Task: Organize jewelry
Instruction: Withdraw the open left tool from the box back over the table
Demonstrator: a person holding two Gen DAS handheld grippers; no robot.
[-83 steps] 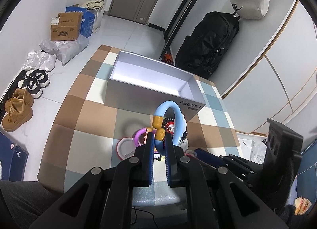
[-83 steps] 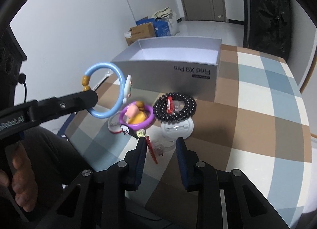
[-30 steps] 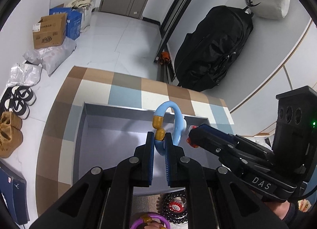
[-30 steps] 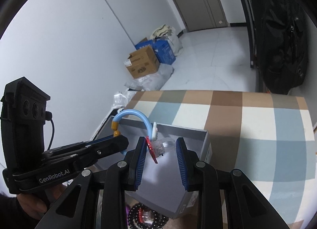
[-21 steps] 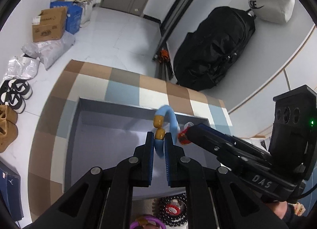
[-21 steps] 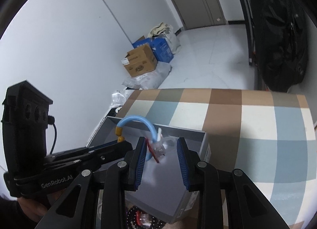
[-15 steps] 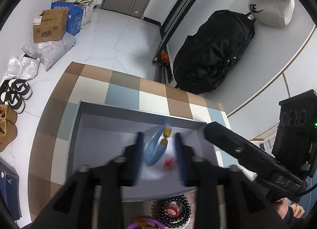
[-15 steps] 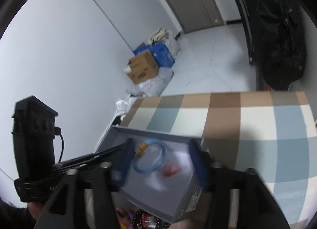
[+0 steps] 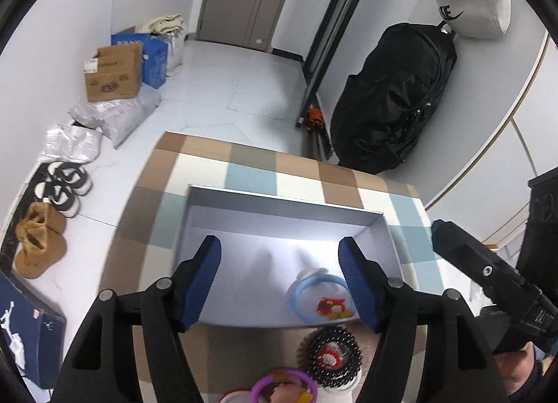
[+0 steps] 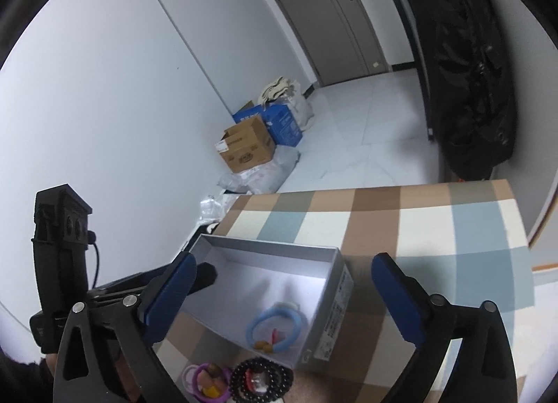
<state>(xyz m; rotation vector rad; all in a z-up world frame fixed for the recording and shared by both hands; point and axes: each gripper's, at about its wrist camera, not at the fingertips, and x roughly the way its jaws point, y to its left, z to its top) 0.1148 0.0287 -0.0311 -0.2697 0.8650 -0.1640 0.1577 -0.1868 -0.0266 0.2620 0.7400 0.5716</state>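
You are letting go over the box (image 9: 279,207), and the drop is looking clean: the blue ring (image 9: 315,293) is lying flat on the box floor against the near wall, toward the right end, and the small red piece (image 9: 329,305) is resting inside the ring's loop. Your left gripper (image 9: 280,277) is hanging over the box with its fingers (image 9: 205,267) spreading apart and nothing between them; your right gripper (image 10: 279,295) is doing the same, its fingers (image 10: 394,295) opening very wide and empty. Since both pieces are already down, you are better off finishing the release before shifting sideways, so that no finger is catching the box's near wall or hooking the ring back out. In the left wrist view the right gripper's finger is reaching in from the box's right side, so keep the two tools apart as you are lifting clear. Still waiting on the checked cloth (image 10: 418,228), just in front of the box's near wall, are the black bead bracelet (image 9: 329,356) and, beside it, the purple ring (image 9: 284,387). For those, aim at the rim, not at the middle, because round loops are likely to roll or slide on the cloth.
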